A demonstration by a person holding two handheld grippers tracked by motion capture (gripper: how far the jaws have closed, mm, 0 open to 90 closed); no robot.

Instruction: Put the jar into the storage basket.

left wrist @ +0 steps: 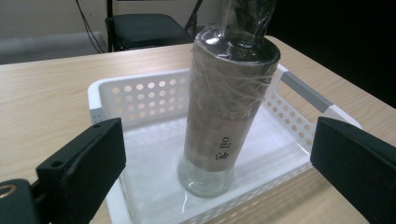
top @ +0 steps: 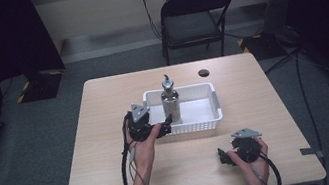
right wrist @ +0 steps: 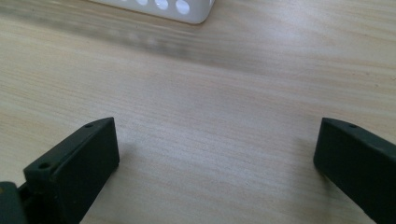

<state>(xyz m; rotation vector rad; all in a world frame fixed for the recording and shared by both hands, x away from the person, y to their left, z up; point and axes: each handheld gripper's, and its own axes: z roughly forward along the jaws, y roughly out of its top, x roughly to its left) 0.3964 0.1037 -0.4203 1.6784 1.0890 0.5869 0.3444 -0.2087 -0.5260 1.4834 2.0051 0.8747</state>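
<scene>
- The table [top: 116,181] is carrying everything; your forearms are running off the bottom edge of the high view, so little beyond the hands is showing.
- The folding chair [top: 195,16] is standing behind the table's far edge, its seat dark and hard to read; the left gripper view is cutting it off at the top.
- The white basket [top: 209,115] is sitting at the table's middle. The left gripper view is looking into it over its near corner [left wrist: 100,100], while the right gripper view is catching just a strip of perforated wall [right wrist: 163,7] at its top edge.
- The bottle [top: 171,104] is standing upright inside the basket, toward its left half. In the left gripper view [left wrist: 224,116] its neck is running out of frame, and the brown label under crinkled clear wrap is carrying small print too blurred to read fully.
- Your left tool [top: 165,125] is hovering at the basket's near left wall, jaws spread wide on either side of the bottle with clear gaps, gripping nothing.
- Your right tool [top: 223,156] is resting low near the table's front right, well apart from the basket; its jaws are gaping wide over bare wood, holding nothing.
- A small dark round hole [top: 203,72] is lying in the table behind the basket; what it is cannot be told.
</scene>
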